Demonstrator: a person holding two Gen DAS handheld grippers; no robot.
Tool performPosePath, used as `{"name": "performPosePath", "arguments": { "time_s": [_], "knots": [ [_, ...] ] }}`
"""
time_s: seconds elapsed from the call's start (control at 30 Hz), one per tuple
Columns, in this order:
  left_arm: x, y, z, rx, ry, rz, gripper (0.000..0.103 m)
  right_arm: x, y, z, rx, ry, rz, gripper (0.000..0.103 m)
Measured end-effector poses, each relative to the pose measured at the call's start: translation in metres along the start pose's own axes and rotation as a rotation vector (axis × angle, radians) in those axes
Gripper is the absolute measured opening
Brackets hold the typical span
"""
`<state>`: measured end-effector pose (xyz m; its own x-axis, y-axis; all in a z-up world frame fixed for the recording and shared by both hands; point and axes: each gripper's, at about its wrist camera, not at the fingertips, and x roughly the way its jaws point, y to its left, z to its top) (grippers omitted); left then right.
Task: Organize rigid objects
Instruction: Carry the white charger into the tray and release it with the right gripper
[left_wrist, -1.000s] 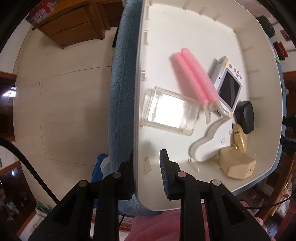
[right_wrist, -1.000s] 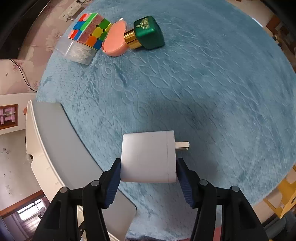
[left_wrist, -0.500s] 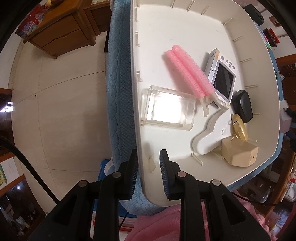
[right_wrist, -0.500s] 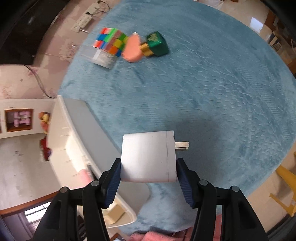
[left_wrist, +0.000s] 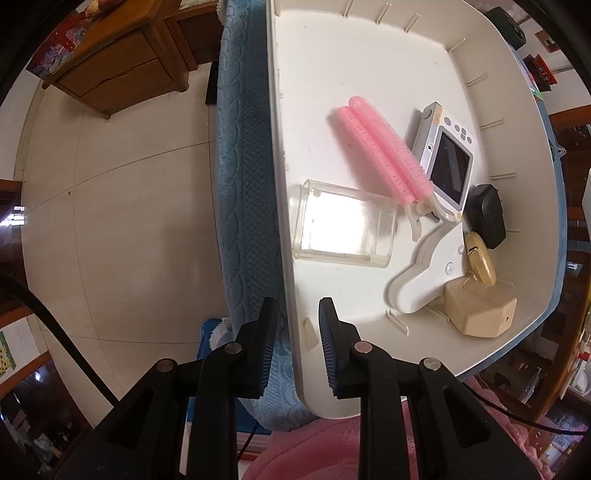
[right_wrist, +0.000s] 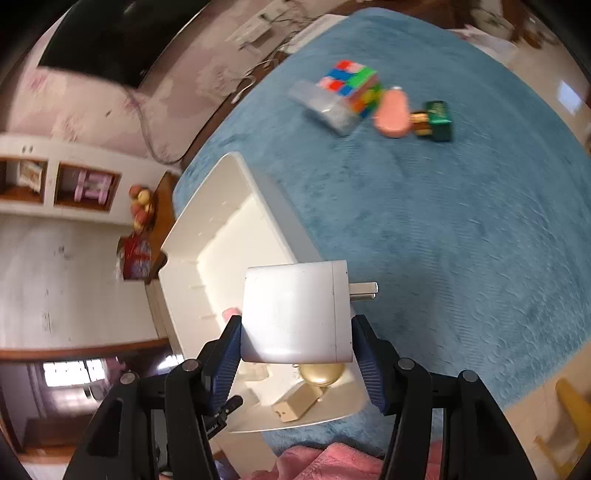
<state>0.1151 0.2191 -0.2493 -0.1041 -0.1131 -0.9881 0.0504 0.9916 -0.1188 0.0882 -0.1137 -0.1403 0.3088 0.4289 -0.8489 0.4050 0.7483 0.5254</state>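
Gripping a white charger block (right_wrist: 295, 314) between its blue pads, the right gripper (right_wrist: 295, 339) holds it in the air above the near end of the white tray (right_wrist: 207, 229), with the two metal plug prongs pointing right over the blue quilted cover (right_wrist: 461, 240). The block is plain, smooth and square-edged, with a thin seam near the prong end. Far across the cover lie a colour cube (right_wrist: 351, 85), a clear box (right_wrist: 323, 107), a pink oval case (right_wrist: 393, 114) and a green bottle (right_wrist: 436, 118), all close together and blurred. The left gripper (left_wrist: 297, 332) is clamped on the tray's near left wall (left_wrist: 291, 314), one pad outside and one inside. Inside the tray (left_wrist: 369, 55) lie a pink hair-roller clip (left_wrist: 384, 155), a clear plastic box (left_wrist: 343, 225), a small screen device (left_wrist: 447, 162), a black pouch (left_wrist: 485, 214), a gold compact (left_wrist: 480, 258), a beige block (left_wrist: 480, 310) and a white curved piece (left_wrist: 417, 280).
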Motion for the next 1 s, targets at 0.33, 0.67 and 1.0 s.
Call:
{"name": "performPosePath", "arguments": {
  "time_s": [0.33,0.67,1.0],
  "knots": [
    [0.001,0.003,0.004,-0.003,0.014,-0.004,0.025,0.035,0.055,-0.013,-0.183,0.086,-0.016,0.059],
    [0.003,0.007,0.007,-0.017,0.023,-0.006,0.025,0.084,0.091,-0.033,-0.303,0.22,-0.042,0.059],
    [0.004,0.01,0.009,-0.017,0.022,-0.005,0.025,0.082,0.089,-0.031,-0.286,0.211,-0.017,0.058]
  ]
}}
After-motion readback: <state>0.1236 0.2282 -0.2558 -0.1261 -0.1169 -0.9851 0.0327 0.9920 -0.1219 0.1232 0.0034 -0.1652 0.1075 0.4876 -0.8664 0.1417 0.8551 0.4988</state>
